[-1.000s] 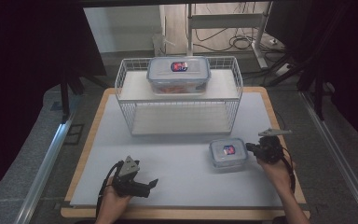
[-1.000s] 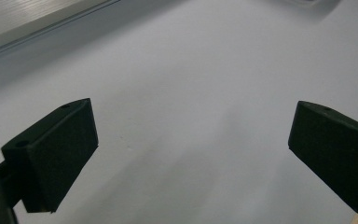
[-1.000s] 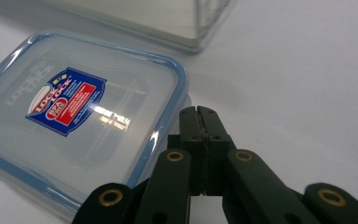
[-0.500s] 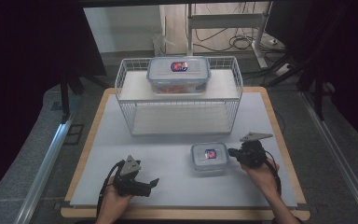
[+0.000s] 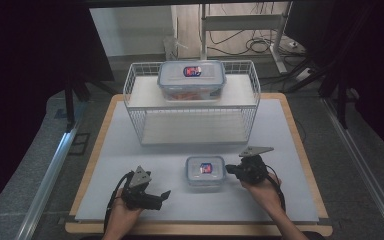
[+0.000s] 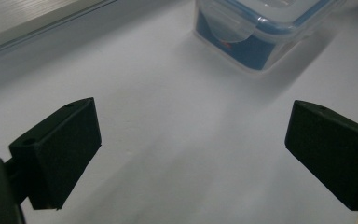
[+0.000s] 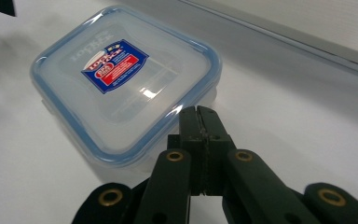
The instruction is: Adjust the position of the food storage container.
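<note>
The small container [image 5: 205, 171] has slid left, pushed by the clenched right gripper [image 5: 228, 171], wire rack [image 5: 192, 107] behind.

Each hand carries a black plastic two-jaw gripper: the left gripper [image 5: 164, 196] and the right gripper [image 5: 230, 170]. A grey three-cornered plate [image 5: 255, 150] sits above each body, behind the fingers. The finger pads [image 6: 67, 149] are chunky matte black blocks with small holes. Brass-ringed pivot screws [image 7: 174, 156] dot the black linkage arms behind the fingers. Black cables [image 5: 281, 195] trail back past bare forearms.
</note>
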